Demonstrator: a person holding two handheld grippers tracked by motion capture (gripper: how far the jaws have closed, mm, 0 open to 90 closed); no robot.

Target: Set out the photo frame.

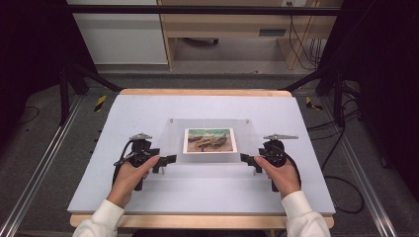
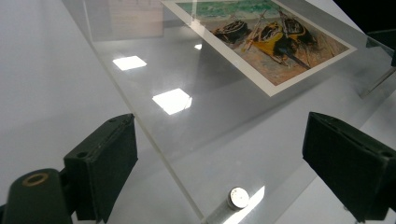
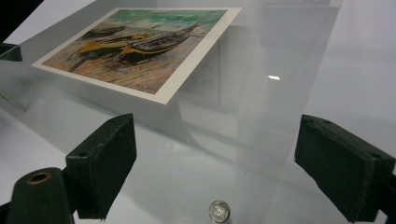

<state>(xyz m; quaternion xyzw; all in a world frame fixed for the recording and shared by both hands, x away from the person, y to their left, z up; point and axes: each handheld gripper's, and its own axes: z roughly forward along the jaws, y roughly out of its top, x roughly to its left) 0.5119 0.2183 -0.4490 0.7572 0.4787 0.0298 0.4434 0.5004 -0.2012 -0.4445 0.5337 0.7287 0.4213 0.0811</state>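
Observation:
A clear acrylic panel [image 1: 173, 143] lies mid-table on the pale grey mat [image 1: 207, 187]. On or under it is a print of beached boats [image 1: 209, 140]. My left gripper [image 1: 164, 163] stands open at the panel's near left corner, and my right gripper [image 1: 249, 162] stands open at its near right corner. In the left gripper view the gripper [image 2: 226, 163] has its jaws wide apart around the panel corner [image 2: 187, 154], where a silver stud [image 2: 238, 198] sits, with the print [image 2: 266, 42] beyond. The right gripper view matches: gripper [image 3: 219, 163], stud [image 3: 219, 211], print [image 3: 135, 46].
Two small studs mark the panel's far corners [image 1: 171, 120] [image 1: 247, 120]. The mat rests on a wooden table [image 1: 197, 92]. Black frame posts [image 1: 64, 89] and cables [image 1: 341, 148] stand beside the table. A desk [image 1: 227, 29] is at the back.

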